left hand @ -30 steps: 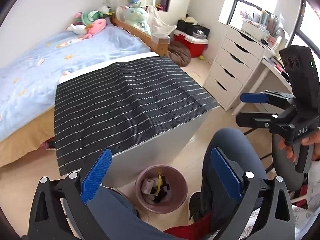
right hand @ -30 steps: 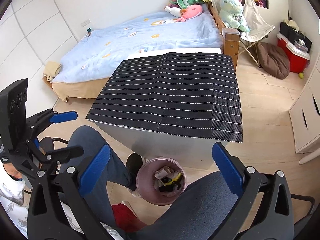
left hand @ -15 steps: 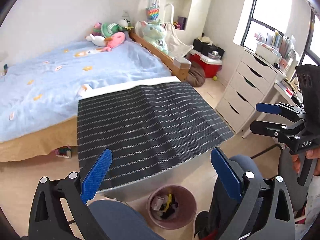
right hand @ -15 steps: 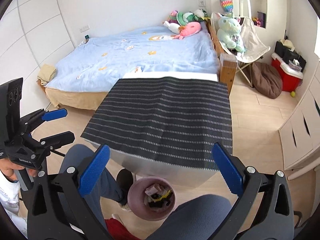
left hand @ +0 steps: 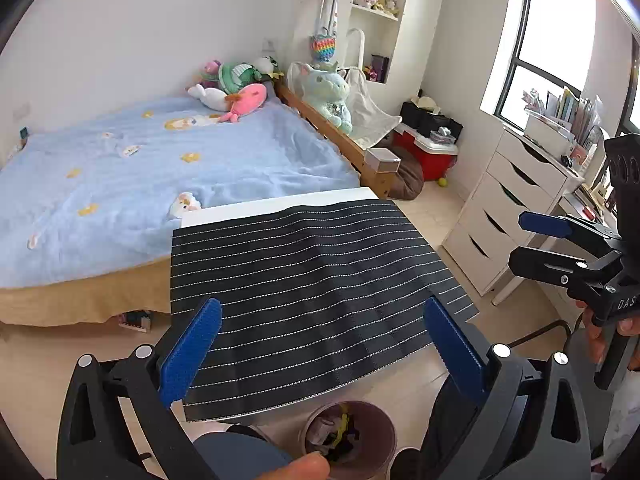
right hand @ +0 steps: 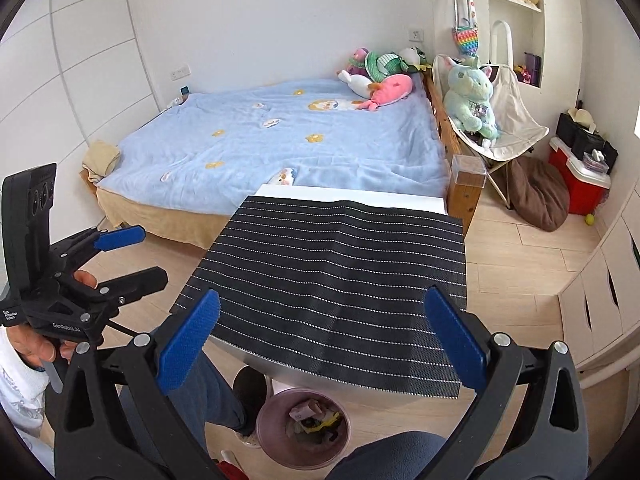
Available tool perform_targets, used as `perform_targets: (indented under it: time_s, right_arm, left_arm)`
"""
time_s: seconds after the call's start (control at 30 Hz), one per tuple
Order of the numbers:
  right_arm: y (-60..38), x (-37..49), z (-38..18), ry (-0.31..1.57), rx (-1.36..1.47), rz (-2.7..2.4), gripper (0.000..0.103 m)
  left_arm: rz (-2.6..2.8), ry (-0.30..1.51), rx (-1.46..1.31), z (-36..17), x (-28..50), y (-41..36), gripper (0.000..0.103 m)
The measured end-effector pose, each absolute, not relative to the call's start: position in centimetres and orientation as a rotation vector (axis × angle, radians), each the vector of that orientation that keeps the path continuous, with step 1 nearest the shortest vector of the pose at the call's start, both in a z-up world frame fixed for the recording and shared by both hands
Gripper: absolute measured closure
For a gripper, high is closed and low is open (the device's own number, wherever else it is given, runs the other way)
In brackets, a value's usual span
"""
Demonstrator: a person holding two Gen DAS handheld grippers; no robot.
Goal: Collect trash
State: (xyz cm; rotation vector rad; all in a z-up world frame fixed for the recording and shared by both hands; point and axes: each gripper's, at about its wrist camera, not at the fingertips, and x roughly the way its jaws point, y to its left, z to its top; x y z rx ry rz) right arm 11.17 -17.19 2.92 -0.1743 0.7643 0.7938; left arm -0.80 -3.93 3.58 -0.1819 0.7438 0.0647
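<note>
While both hand-held grippers gape: trash-filled bin (right hand: 303, 424) below striped mat (right hand: 340, 280).

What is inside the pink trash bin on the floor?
The pink trash bin holds crumpled paper scraps, something yellow and dark bits. Lower layers are covered by that top trash; in the left wrist view a knee hides part of the bin.

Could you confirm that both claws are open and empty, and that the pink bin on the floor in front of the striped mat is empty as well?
Not quite: the pink bin already holds trash, as the right wrist view shows. The rest stands: the left claw and right claw are open and empty, and the bin sits on the floor in front of the striped mat.
</note>
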Motion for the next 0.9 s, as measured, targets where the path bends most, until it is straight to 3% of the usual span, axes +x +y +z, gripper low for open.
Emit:
perform_targets:
  time_s: [0.9]
  right_arm:
    - [-15.9, 12.6, 1.6, 0.817, -0.161, 0.822, 0.003]
  left_arm:
    - [0.053, 0.783, -0.228, 2.6, 0.6, -3.3, 0.006]
